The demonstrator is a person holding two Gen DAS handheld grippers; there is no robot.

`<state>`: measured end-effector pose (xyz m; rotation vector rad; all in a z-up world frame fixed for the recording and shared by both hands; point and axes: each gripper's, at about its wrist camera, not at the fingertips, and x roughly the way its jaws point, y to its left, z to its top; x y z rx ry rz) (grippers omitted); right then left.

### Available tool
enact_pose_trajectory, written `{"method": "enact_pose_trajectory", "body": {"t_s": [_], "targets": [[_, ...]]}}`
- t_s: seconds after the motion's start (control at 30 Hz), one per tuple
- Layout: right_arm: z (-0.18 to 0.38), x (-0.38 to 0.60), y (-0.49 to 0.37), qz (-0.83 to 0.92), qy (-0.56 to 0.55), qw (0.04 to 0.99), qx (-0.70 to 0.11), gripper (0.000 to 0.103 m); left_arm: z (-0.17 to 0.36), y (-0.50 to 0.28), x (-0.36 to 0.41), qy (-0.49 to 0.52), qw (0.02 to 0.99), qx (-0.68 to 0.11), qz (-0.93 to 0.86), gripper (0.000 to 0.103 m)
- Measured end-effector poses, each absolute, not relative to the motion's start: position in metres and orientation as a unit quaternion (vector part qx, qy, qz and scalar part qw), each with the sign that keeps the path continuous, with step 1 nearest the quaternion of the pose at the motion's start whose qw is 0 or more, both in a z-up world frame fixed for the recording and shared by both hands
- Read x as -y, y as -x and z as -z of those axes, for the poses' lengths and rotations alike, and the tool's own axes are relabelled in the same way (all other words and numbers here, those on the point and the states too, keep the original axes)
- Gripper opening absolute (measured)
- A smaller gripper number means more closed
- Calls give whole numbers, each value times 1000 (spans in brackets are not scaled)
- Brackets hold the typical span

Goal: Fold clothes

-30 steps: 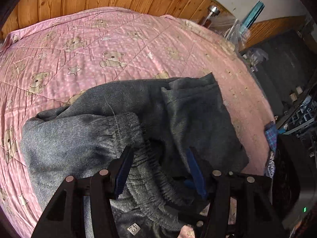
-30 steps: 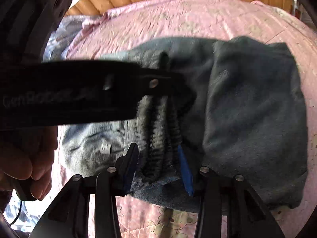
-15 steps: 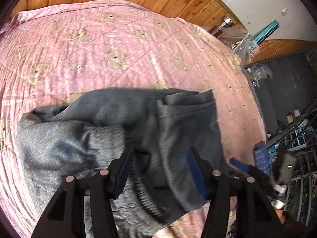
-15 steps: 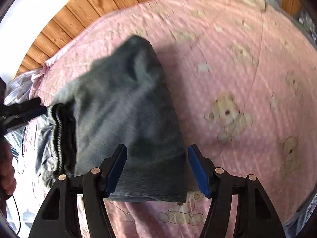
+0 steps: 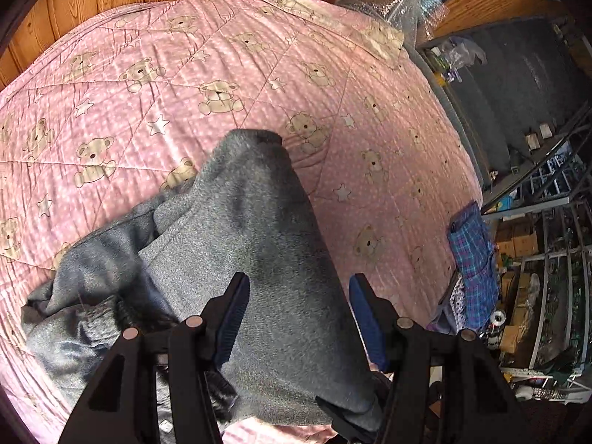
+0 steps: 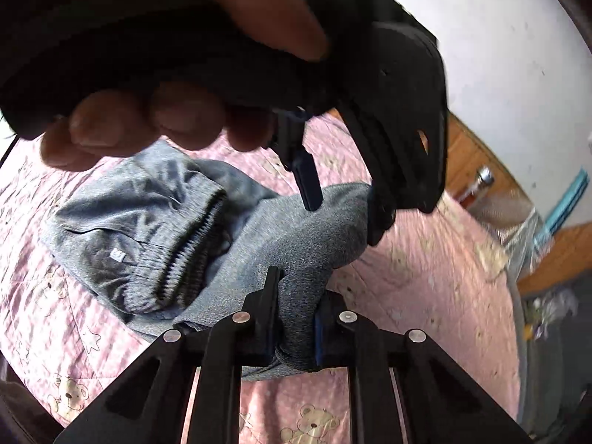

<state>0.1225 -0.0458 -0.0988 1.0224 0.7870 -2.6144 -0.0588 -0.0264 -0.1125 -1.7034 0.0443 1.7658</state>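
Grey sweatpants (image 5: 259, 259) lie bunched at centre/lower left of frame on pink bear-print bed quilt (image 5: 185, 85). Left gripper (image 5: 298, 318): jaws wide open above the fabric, holding nothing. Right gripper (image 6: 294, 327): jaws clamped on a fold of the sweatpants, lower centre.

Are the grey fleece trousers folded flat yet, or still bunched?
Still bunched: the grey fleece trousers lie in a rumpled heap, ribbed waistband crumpled, one fold pinched in the right tool.
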Motion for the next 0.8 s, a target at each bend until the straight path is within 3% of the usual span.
{"method": "enact_pose_trajectory", "body": {"t_s": [0.2, 0.27, 0.43, 0.57, 0.63, 0.7, 0.8], "targets": [[82, 135, -137, 879, -286, 202, -323, 12, 96, 43, 124, 627, 331, 19, -705, 58], [88, 163, -138, 867, -284, 239, -333, 12, 96, 34, 173, 609, 325, 67, -721, 30], [133, 230, -141, 823, -304, 301, -374, 11, 154, 18, 295, 606, 254, 217, -722, 30], [175, 263, -138, 791, -349, 323, -385, 12, 217, 5, 350, 594, 219, 312, -709, 30], [185, 269, -136, 776, -371, 336, -383, 25, 240, 1, 363, 588, 217, 360, -691, 30], [170, 259, -131, 775, -393, 356, -345, 30, 248, -1, 367, 583, 218, 375, -687, 30], [117, 209, -113, 801, -424, 361, -221, 43, 243, 0, 364, 576, 231, 374, -689, 30]]}}
